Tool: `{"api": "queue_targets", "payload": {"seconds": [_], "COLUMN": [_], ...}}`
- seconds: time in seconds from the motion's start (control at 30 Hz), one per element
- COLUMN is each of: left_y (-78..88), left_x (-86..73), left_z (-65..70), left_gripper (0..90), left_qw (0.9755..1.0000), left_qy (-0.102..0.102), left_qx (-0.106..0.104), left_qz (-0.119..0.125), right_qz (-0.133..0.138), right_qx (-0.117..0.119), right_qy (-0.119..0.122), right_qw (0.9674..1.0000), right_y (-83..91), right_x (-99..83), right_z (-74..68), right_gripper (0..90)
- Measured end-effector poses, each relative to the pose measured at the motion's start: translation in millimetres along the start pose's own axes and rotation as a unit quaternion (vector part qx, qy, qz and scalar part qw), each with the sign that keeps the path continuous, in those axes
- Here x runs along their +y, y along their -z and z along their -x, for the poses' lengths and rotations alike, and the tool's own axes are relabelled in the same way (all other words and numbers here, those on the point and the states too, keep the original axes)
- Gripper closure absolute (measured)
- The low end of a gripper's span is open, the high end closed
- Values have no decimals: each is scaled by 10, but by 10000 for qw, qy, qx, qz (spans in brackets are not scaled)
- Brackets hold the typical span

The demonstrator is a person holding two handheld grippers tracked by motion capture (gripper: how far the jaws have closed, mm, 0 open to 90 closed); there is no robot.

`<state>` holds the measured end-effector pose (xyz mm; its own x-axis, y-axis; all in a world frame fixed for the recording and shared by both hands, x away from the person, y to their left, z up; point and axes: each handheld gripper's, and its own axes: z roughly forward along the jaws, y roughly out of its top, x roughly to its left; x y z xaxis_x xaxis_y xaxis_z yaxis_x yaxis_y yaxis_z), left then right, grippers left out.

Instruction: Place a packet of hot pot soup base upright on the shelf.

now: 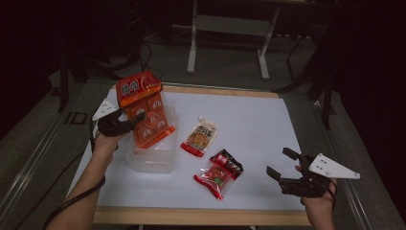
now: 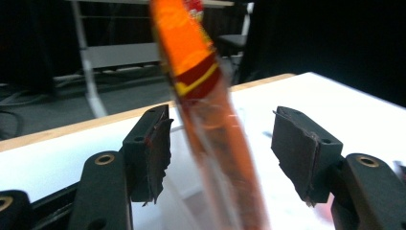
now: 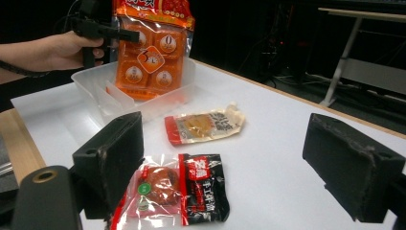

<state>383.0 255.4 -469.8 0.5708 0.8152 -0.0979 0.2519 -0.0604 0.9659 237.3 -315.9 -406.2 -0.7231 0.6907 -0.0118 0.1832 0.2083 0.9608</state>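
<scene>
An orange snack packet (image 1: 143, 108) stands upright with its lower end in a clear plastic bin (image 1: 151, 160) at the table's left. My left gripper (image 1: 139, 117) is at the packet's left side. In the left gripper view the packet (image 2: 206, 124) stands edge-on between the jaws, with a gap on each side and neither pad (image 2: 153, 148) pressing on it. At the front right, my right gripper (image 1: 280, 163) is open with nothing in it. The right gripper view looks across at the packet (image 3: 151, 48) and the bin (image 3: 91, 88).
A tan pouch with a red end (image 1: 199, 136) lies flat just right of the bin. A red and black snack packet (image 1: 219, 173) lies nearer the front edge, left of my right gripper. White table top (image 1: 258, 120) stretches to the right.
</scene>
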Motion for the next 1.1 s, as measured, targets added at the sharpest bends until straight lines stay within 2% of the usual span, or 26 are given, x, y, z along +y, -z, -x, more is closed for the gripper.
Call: {"api": "queue_targets", "payload": {"seconds": [0.07,0.1,0.13,0.2,0.23,0.33,0.4,0.47,0.53,0.6,0.63,0.67,0.7,0.77,0.8,0.83,1.0,1.1], "left_y": [22,22,69,83,96,157,206,251,299,315,366,366,411,458,458,518,674,792], "left_x": [12,12,46,55,63,70,69,72,56,46,26,26,9,0,0,-6,7,13], "left_z": [11,11,47,63,81,118,144,170,201,221,260,260,293,346,346,407,538,655], "left_gripper": [330,330,258,224,161,107,90,73,25,23,21,21,21,19,18,18,18,18], "left_qw": [10000,10000,9999,9998,9997,9995,9991,9991,9985,9986,9989,9989,9986,9986,9986,9991,9992,9983], "left_qy": [21,21,144,179,216,301,433,427,515,483,402,402,494,447,447,349,356,423], "left_qx": [63,63,45,30,46,16,33,71,49,87,93,93,49,4,4,-9,-152,-391], "left_qz": [-12,-12,-53,-59,-71,-73,-25,-17,-156,-219,-210,-210,-204,-287,-287,-250,-140,-22], "right_qz": [7,10,-8,-19,-27,-40,-115,-136,-121,-102,-23,21,33,49,72,113,128,67], "right_qx": [10,18,34,36,55,59,58,75,86,17,-191,-213,-226,-285,-259,-220,-161,-98], "right_qy": [12,35,54,60,71,85,76,62,85,127,199,219,227,292,287,270,223,240], "right_qw": [10000,10000,10000,10000,10000,9999,9999,9999,9999,9999,9996,9995,9995,9992,9992,9993,9995,9996], "right_y": [-3,-9,-26,-33,-44,-51,-73,-83,-104,-105,-97,-94,-95,-99,-100,-103,-125,-157], "right_x": [0,0,-2,-4,-7,-10,-12,-14,-15,-16,-13,-12,-10,-13,-16,-20,-25,-40], "right_z": [-2,-8,-21,-26,-34,-38,-34,-37,-53,-60,-71,-67,-63,-63,-64,-62,-55,-66], "right_gripper": [139,139,139,140,140,144,164,165,178,179,172,159,145,139,136,134,133,129]}}
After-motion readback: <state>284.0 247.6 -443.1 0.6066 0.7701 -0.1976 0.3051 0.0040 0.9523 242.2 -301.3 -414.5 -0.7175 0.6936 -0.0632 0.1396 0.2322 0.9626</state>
